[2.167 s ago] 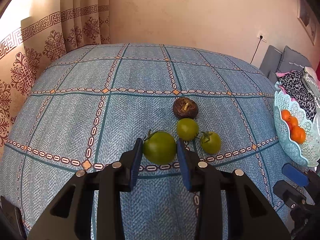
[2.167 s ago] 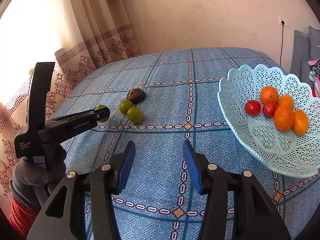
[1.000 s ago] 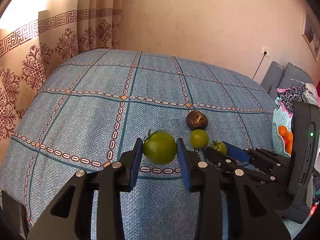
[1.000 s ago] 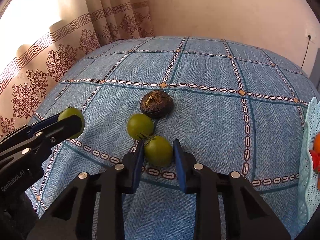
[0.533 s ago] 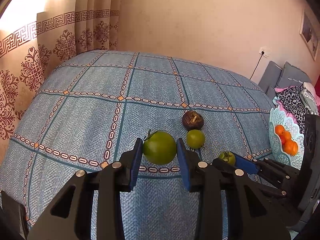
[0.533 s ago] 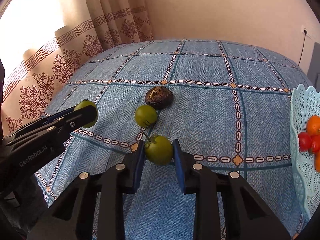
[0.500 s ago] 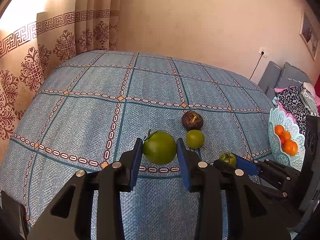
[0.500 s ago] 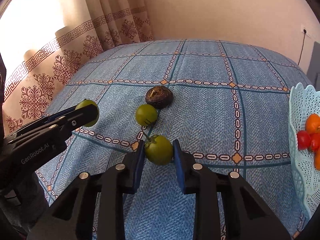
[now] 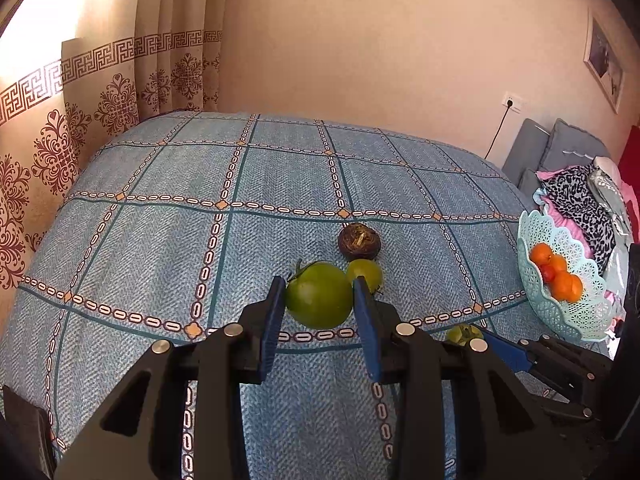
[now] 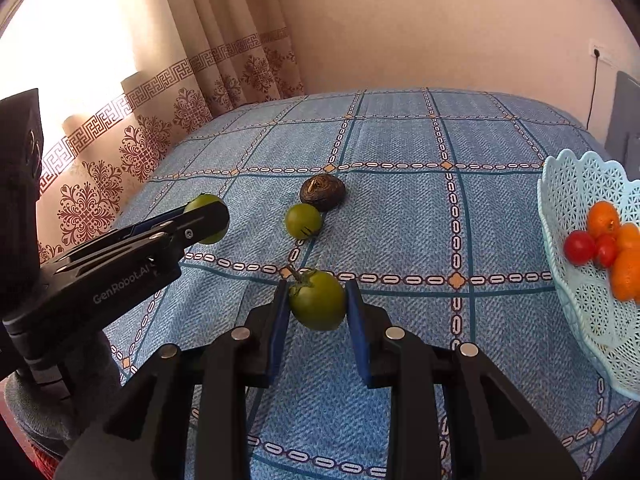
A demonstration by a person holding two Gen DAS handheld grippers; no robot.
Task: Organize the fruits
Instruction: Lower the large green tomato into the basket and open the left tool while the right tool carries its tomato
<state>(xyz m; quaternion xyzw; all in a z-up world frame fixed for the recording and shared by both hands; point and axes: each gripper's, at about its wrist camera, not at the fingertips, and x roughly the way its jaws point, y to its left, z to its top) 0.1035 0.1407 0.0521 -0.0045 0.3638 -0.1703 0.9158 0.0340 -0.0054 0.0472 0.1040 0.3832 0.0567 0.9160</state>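
You've got one green tomato (image 9: 319, 295) clamped in your left fingers (image 9: 273, 315), another green tomato (image 10: 318, 299) in your right. A third green one (image 10: 303, 220) and a brown wrinkled fruit (image 10: 322, 191) lie touching on the bed; oranges (image 10: 603, 218) and red tomatoes (image 10: 579, 247) sit in the basket (image 10: 592, 316).

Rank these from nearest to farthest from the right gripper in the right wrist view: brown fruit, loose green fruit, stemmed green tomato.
1. Stemmed green tomato, held between the right gripper fingers.
2. Loose green fruit, on the cloth ahead, slightly left.
3. Brown fruit, just behind that fruit, farthest back.
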